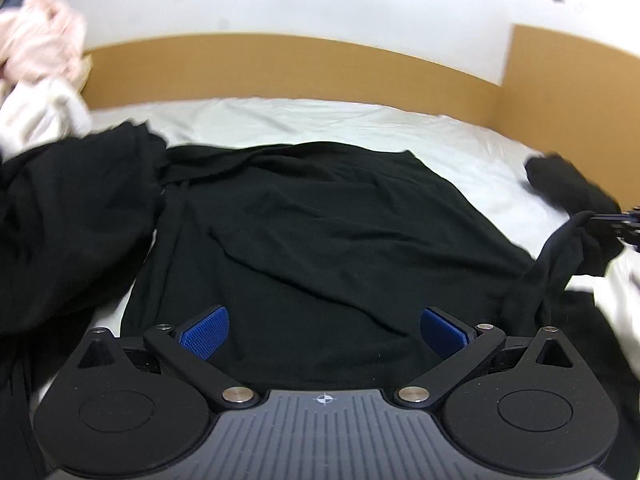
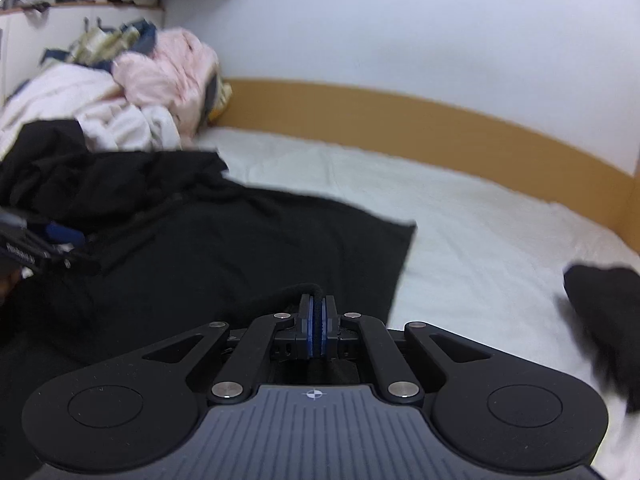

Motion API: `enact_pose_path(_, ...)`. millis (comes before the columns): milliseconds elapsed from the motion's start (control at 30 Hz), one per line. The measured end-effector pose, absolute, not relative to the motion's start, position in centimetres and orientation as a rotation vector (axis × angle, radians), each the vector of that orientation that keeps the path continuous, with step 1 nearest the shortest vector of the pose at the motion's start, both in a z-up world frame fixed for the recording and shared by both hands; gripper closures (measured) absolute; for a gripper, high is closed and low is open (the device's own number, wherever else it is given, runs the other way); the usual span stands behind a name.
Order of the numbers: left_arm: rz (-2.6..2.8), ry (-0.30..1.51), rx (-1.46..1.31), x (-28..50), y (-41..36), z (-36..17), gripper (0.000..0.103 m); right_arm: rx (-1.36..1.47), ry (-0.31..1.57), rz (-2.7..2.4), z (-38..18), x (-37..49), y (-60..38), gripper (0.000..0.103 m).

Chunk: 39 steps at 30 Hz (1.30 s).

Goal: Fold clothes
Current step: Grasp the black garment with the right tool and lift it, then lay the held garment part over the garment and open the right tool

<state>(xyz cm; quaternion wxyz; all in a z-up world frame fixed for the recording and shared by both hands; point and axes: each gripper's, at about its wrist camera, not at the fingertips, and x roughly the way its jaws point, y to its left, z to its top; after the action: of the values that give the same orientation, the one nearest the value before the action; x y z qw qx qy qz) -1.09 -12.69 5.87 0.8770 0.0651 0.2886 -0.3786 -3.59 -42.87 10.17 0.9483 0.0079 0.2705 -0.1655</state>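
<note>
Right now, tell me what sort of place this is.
Most likely a bedroom: a white-sheeted bed with a wooden surround, a black garment spread on it, and a pile of unfolded laundry beside.

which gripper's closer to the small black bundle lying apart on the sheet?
Right. The right gripper, shut on the black garment's edge, sits just beside the black bundle. The left gripper, open, hovers over the garment's middle, farther off.
</note>
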Motion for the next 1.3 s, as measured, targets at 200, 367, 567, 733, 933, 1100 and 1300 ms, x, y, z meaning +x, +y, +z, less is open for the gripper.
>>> enact_pose_path(200, -0.875, 0.575, 0.239, -2.1, -12.8, 5.8, 0.004, 0.127, 0.609, -0.429, 7.2, -3.1, -44.9, 0.089)
enact_pose_path(367, -0.929, 0.579, 0.337, -2.6, -13.1, 5.4, 0.015, 0.105, 0.592, -0.433, 8.9, -5.8, -45.6, 0.035)
enact_pose_path(567, -0.968, 0.654, 0.41, -2.1, -15.7, 3.3, 0.057, 0.091, 0.575, -0.382, 7.7, -5.1, -44.7, 0.036)
enact_pose_path(733, -0.909, 0.618, 0.304, -1.4, -14.4, 3.4, 0.099, 0.073, 0.629, -0.353, 5.3, -2.2, -44.4, 0.064)
enact_pose_path(933, -0.852, 0.522, 0.206, -1.1, -12.8, 5.1, 0.1, 0.102, 0.564, -0.364, 5.1, -0.7, -45.5, 0.097)
enact_pose_path(1100, -0.759, 0.468, 0.134, 1.3, -12.2, 7.4, 0.1, 0.097, 0.462, -0.356, 7.8, 1.1, -46.4, 0.097)
enact_pose_path(1300, -0.592, 0.569, 0.104, 6.2, -13.0, 5.0, 0.1, 0.179, 0.531, -0.394, 4.9, 7.8, -50.7, 0.096)
